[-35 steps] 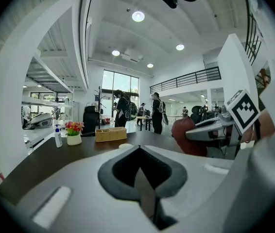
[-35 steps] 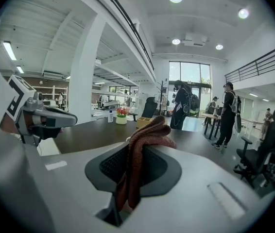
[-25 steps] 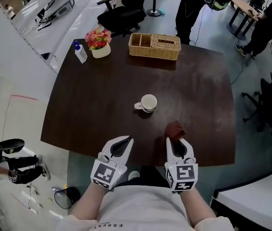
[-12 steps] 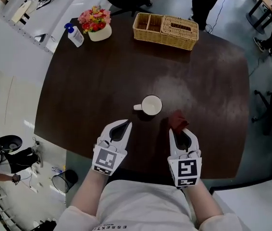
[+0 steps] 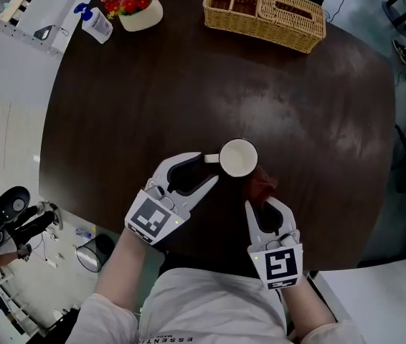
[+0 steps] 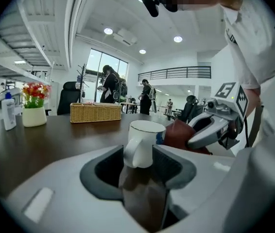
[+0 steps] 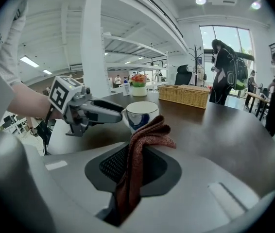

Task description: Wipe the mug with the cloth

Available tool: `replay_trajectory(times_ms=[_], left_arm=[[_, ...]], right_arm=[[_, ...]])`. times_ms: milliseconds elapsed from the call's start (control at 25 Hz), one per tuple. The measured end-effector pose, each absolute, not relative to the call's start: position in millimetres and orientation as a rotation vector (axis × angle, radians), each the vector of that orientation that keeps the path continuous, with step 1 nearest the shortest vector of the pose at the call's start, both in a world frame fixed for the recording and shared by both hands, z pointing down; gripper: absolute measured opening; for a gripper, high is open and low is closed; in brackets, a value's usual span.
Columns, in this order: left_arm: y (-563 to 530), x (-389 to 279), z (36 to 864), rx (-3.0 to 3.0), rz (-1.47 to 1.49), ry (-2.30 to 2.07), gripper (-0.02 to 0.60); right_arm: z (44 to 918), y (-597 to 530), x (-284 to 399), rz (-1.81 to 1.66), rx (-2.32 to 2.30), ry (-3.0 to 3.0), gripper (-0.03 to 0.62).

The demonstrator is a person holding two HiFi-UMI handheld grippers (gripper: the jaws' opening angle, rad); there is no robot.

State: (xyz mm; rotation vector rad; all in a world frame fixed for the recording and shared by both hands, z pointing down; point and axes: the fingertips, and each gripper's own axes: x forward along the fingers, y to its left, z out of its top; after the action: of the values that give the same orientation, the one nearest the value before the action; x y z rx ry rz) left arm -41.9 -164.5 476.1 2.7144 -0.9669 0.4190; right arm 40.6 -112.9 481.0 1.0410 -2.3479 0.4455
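Has the left gripper (image 5: pixel 206 169) with fingers (image 6: pixel 176 166) part-way apart, the handle of the white mug (image 5: pixel 238 158) standing between their tips, contact not clear. Grips the reddish-brown cloth (image 7: pixel 136 149) in the closed fingers (image 7: pixel 106 166) of the right gripper (image 5: pixel 264 208), bunched and rising past their tips. Shows the mug upright on the dark desk (image 5: pixel 153 84), just beyond the left fingers and ahead-left of the right ones, cloth right beside it.
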Motion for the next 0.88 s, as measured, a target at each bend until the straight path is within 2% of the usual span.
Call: replay_trajectory(times_ms=[400,480,520,880], left_arm=[[-176,-28,491,2.904,0.51,-0.661,0.16],[-176,-29,492,2.936,0.544,-0.631,0.127],[-175,-29,493,2.947,0.56,-0.618,0.08],[-166,-30,499,2.971,0.641,-0.493,0.077]], right_arm=[[496,-104,13,0.492,0.898,-2.399,0.082],[495,-103,5,0.496,0.878,-2.423,0.082],[494,-102,1,0.492,0.86,-2.431,0.081],[481,-96,-47,0.436,0.62,-2.513,0.081]])
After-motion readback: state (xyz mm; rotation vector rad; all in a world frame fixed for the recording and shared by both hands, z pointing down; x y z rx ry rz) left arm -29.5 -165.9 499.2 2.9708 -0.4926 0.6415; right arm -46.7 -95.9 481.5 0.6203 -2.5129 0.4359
